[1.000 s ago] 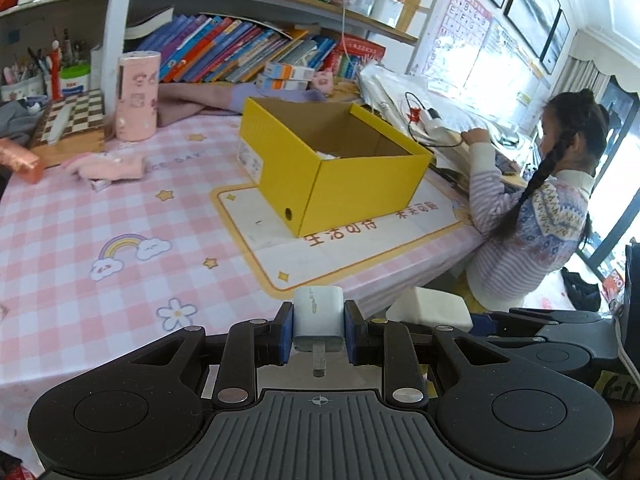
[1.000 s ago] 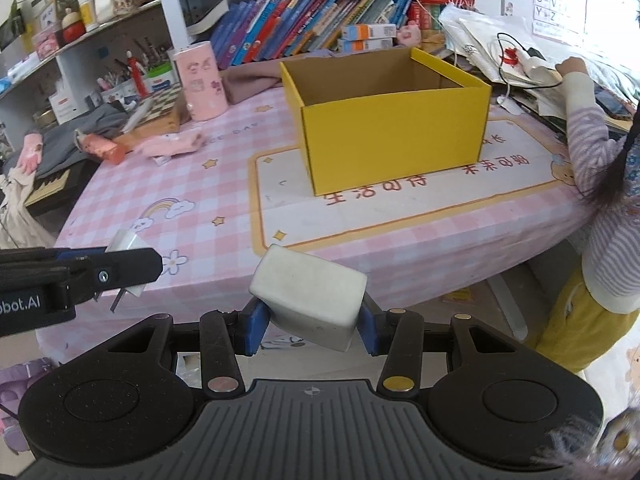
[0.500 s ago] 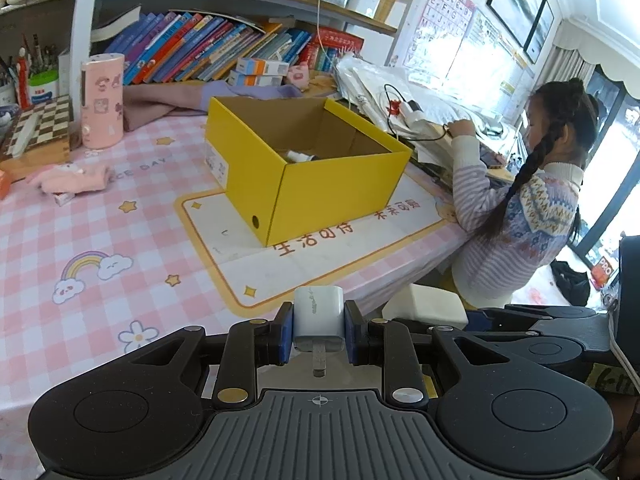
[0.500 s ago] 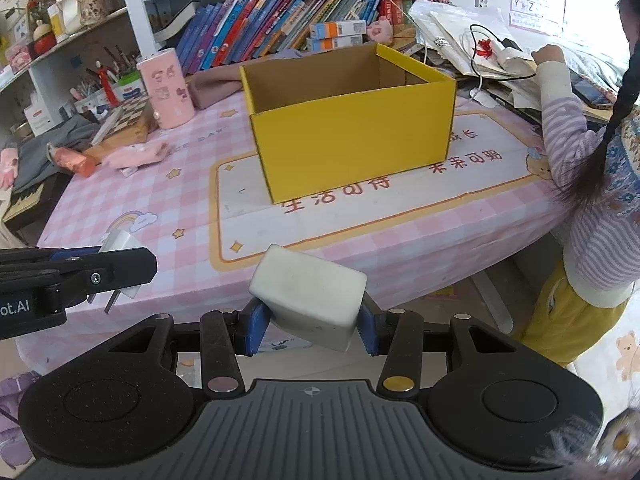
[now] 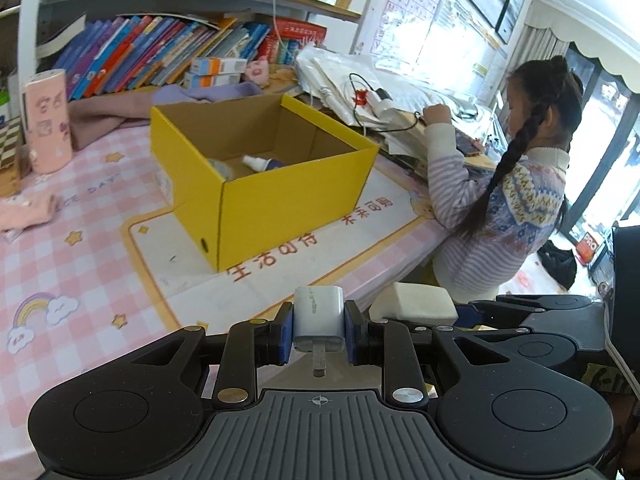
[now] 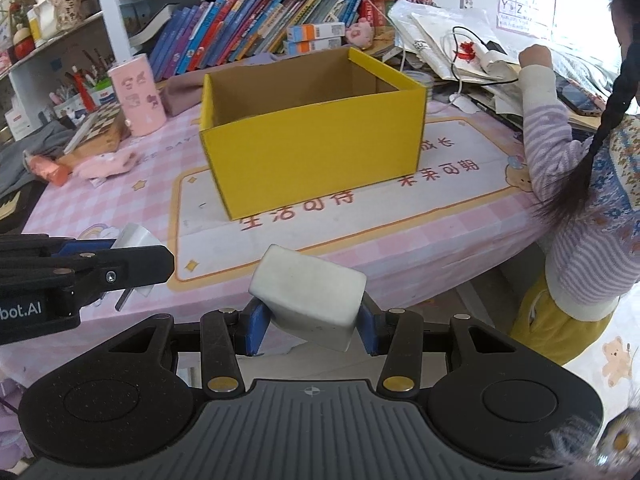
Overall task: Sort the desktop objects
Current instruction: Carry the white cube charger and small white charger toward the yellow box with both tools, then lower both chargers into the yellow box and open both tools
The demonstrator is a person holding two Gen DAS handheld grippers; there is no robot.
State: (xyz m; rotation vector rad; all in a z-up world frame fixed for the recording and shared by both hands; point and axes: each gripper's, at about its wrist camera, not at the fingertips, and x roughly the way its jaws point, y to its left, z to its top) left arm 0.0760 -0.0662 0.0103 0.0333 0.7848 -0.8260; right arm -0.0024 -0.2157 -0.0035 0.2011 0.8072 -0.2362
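Yellow box (image 5: 280,196) now closer – I've carried both loads toward it: left hand-held gripper (image 5: 319,334) clamps white charger (image 5: 319,314), right hand-held gripper (image 6: 308,326) clamps white block (image 6: 308,298). Drop next.

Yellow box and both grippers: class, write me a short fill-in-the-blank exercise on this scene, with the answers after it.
1. The left gripper is shut on a white ____.
2. The right gripper holds a white block, tilted, short of the table's ____.
3. The yellow box stands with its top ____.
4. Inside the box lies a small ____.

Answers: charger plug; edge; open; bottle
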